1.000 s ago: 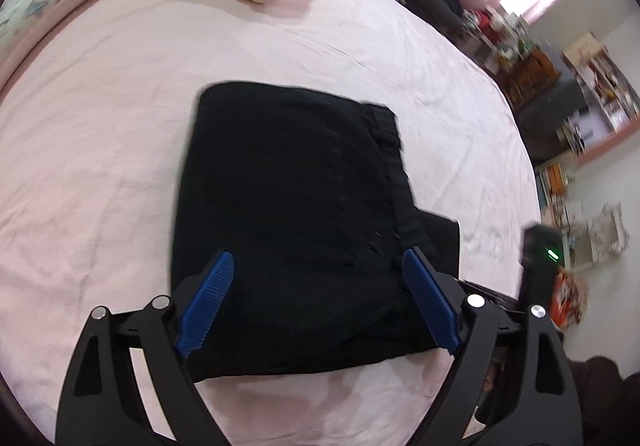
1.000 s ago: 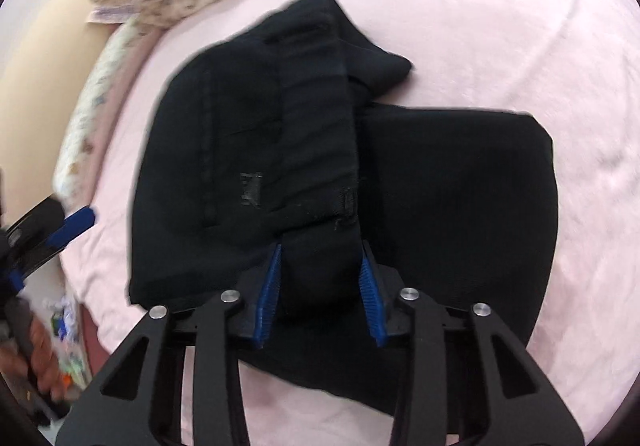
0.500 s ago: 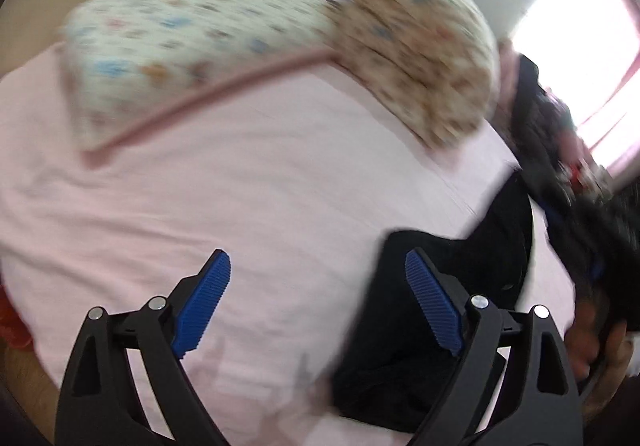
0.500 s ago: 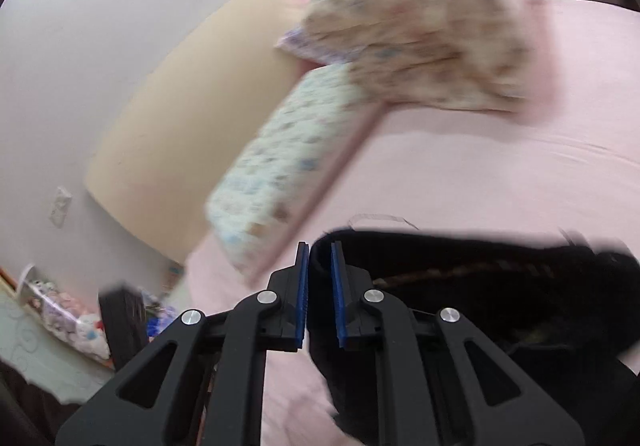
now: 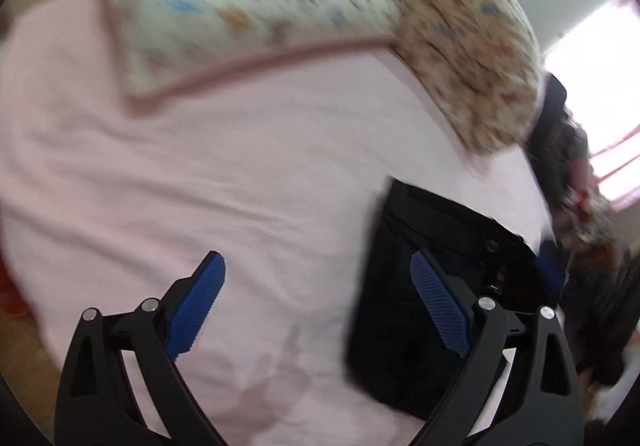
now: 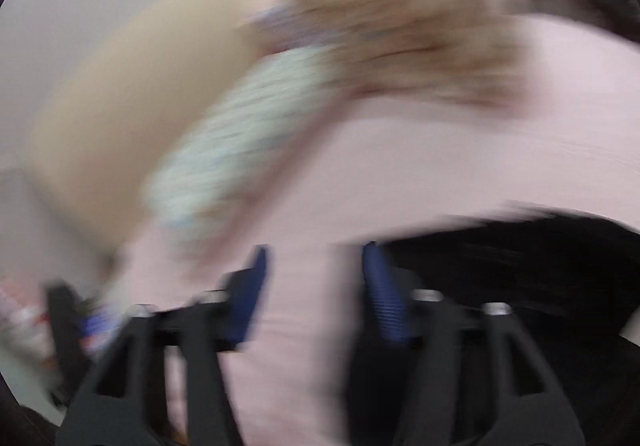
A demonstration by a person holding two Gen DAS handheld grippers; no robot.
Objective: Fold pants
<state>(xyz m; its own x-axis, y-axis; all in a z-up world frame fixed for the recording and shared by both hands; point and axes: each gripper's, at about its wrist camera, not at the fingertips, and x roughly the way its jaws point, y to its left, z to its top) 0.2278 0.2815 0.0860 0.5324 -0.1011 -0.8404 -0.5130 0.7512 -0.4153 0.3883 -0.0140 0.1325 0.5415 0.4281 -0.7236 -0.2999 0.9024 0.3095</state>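
The folded black pants lie on the pink bed sheet, at the right of the left wrist view, waistband and button up. My left gripper hangs over the sheet with its jaws wide and still opening; only bare sheet lies between them, and its right finger overlaps the pants' left edge in the picture. In the blurred right wrist view the pants lie to the right of my right gripper. Its jaws are opening, with pink sheet showing between them and no cloth in them.
Two patterned pillows lie at the head of the bed, before a beige headboard. Dark clothing and clutter stand beyond the bed's right side under a bright window.
The right gripper held a fold of the pants, closed tight, and now stands apart with the cloth out of it. The left gripper swung off the pants to the left, over bare sheet.
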